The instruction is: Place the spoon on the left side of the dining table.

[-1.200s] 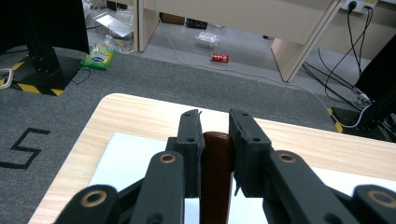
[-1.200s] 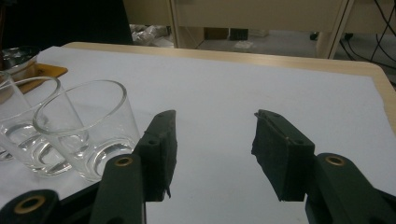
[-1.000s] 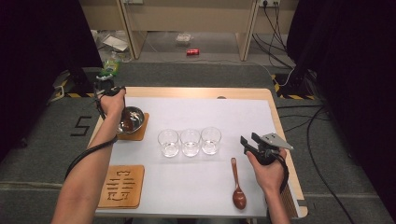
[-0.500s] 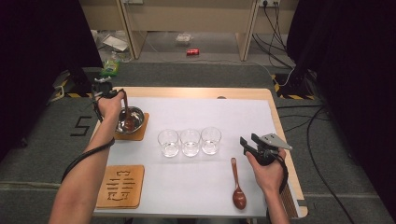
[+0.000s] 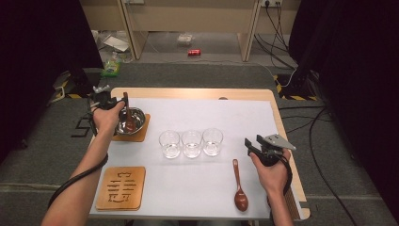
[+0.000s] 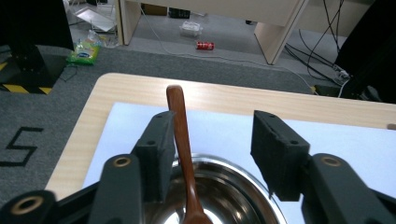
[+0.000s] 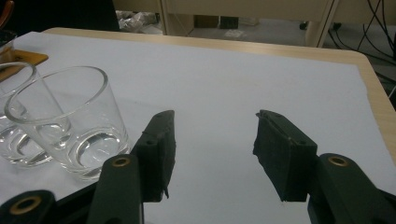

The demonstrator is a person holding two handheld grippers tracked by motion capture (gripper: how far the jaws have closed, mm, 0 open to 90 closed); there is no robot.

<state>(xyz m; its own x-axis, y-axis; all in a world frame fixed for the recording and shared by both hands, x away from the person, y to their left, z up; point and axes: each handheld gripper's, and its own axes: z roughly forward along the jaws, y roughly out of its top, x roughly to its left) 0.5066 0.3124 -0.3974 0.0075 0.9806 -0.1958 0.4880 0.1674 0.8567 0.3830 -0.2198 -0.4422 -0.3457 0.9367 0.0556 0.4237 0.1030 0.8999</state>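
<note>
A brown wooden spoon (image 6: 183, 154) stands tilted in the steel bowl (image 5: 134, 117) at the far left, between the left gripper's (image 6: 212, 140) just-opened jaws. The bowl sits on a coaster (image 5: 141, 134). Three glasses (image 5: 192, 142) stand mid-table; the right gripper (image 7: 212, 144) hangs open and empty.

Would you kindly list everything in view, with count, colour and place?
Bowl: one, shiny steel, on the far-left wooden mat.
Spoon in bowl: one, brown wood, leaning on the rim, between the left jaws but touched by one pad only.
Glasses: three, clear, in a row mid-table.
Spoon on table: one, brown, near right.
Carved mat: one, wooden, near left.
Table: one, wooden, under a white sheet.
Can: one, red, on the floor beyond.
Left gripper: black, jaws just opened, at the bowl.
Right gripper: black, jaws open, right of the glasses.
</note>
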